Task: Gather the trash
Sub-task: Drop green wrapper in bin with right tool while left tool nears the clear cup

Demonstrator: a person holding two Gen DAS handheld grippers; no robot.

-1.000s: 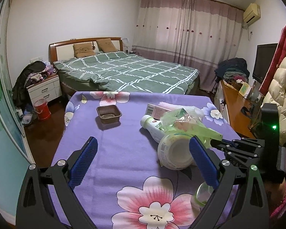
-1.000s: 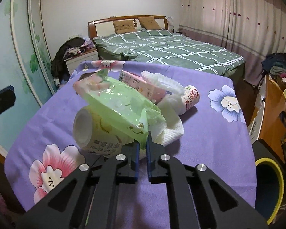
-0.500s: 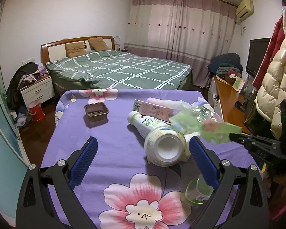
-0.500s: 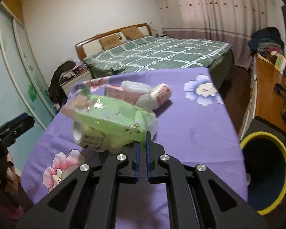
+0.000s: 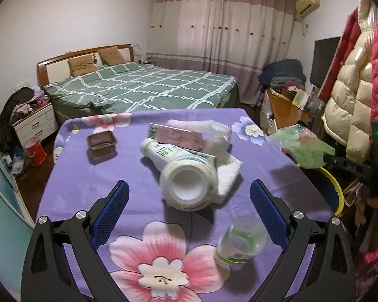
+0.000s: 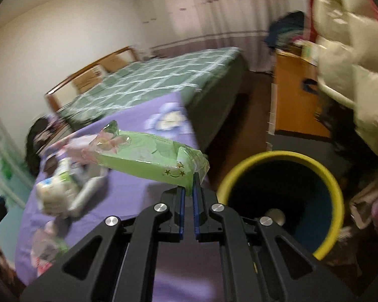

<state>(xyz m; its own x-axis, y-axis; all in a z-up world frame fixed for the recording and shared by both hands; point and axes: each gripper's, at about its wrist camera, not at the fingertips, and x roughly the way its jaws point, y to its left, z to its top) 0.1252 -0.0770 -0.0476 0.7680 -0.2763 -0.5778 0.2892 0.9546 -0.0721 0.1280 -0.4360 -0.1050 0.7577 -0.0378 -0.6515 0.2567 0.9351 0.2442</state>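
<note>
right gripper [image 6: 187,188] was held tilted downward past table's right edge, jaws clamped on corner of crinkled green plastic wrapper [image 6: 148,157]. left gripper [image 5: 189,209] was kept low over purple floral tablecloth [image 5: 70,176], jaws spread wide, nothing between pads. compared with a second earlier, wrapper was carried off pile of toppled white bottles [image 5: 186,176] toward yellow-rimmed dark bin [image 6: 282,201]. wrapper was seen hanging in air beside bin's rim, flat, translucent, printed with pink flowers.
</note>
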